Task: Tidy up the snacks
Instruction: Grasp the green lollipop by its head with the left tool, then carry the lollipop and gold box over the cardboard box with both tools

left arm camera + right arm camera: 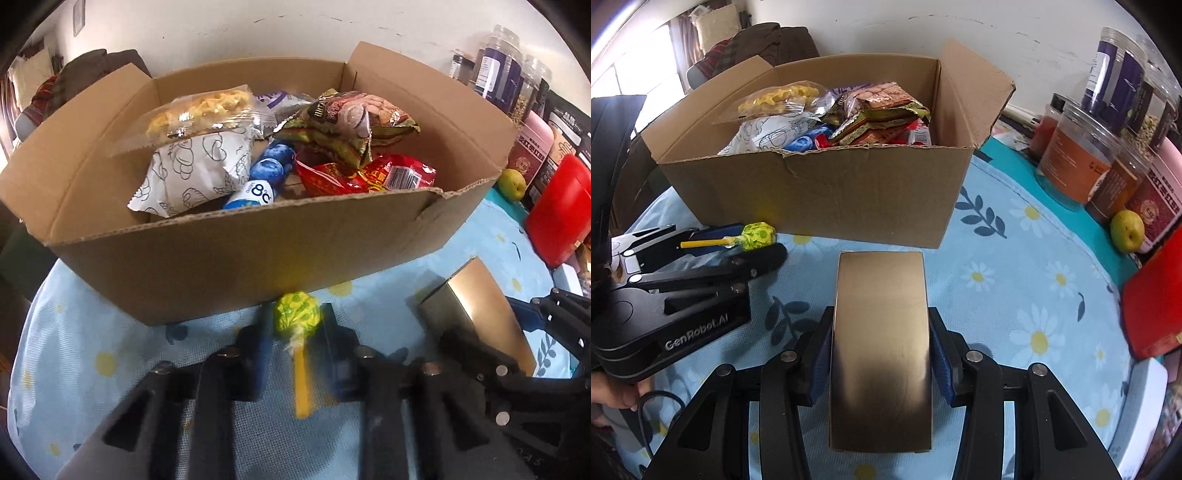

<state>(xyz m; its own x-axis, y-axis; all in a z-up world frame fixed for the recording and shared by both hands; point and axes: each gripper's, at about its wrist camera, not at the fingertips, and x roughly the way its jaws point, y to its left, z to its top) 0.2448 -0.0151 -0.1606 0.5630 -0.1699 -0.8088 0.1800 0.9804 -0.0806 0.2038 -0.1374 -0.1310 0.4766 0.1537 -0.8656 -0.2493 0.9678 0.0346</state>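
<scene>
"8°C" on blue bottle (264,177) in box; "GenRobot.AI" on left tool (764,245) body.

Table under a light-blue daisy-print cloth (1015,266). Resting on it: open cardboard box (820,195) of snacks at centre; jars (1071,162), a red container (1156,295) and a green fruit (1127,230) along the right edge.

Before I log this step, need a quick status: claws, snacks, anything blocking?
Left claw shut on lollipop. Right claw shut on gold box. Cardboard box just ahead, open; nothing blocking.
</scene>
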